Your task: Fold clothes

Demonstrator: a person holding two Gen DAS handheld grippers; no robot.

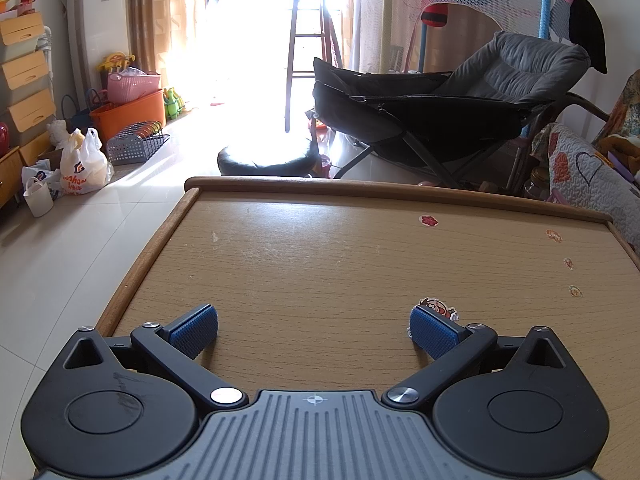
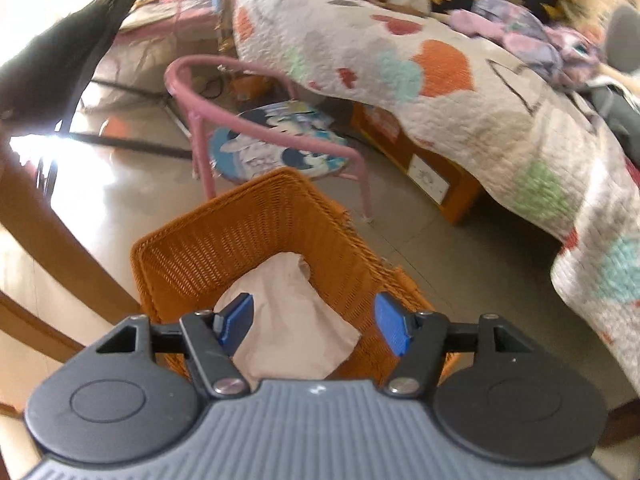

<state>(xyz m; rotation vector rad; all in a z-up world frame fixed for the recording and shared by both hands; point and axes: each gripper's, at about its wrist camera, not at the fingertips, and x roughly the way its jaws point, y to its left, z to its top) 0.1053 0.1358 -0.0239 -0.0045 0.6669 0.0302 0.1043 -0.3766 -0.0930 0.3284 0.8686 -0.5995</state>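
A pale beige garment (image 2: 292, 320) lies crumpled inside an orange wicker basket (image 2: 248, 232) on the floor. My right gripper (image 2: 316, 326) hangs over the basket with its jaws wide open on either side of the garment, holding nothing. My left gripper (image 1: 314, 332) is open and empty just above the wooden table (image 1: 320, 256), near its front edge. No clothing shows in the left wrist view.
The table has a raised rim (image 1: 360, 188) and several small stickers (image 1: 429, 221) on the right. A pink child's chair (image 2: 276, 140) stands behind the basket. A quilt-covered bed (image 2: 500, 112) is to the right. A black recliner (image 1: 440, 116) stands beyond the table.
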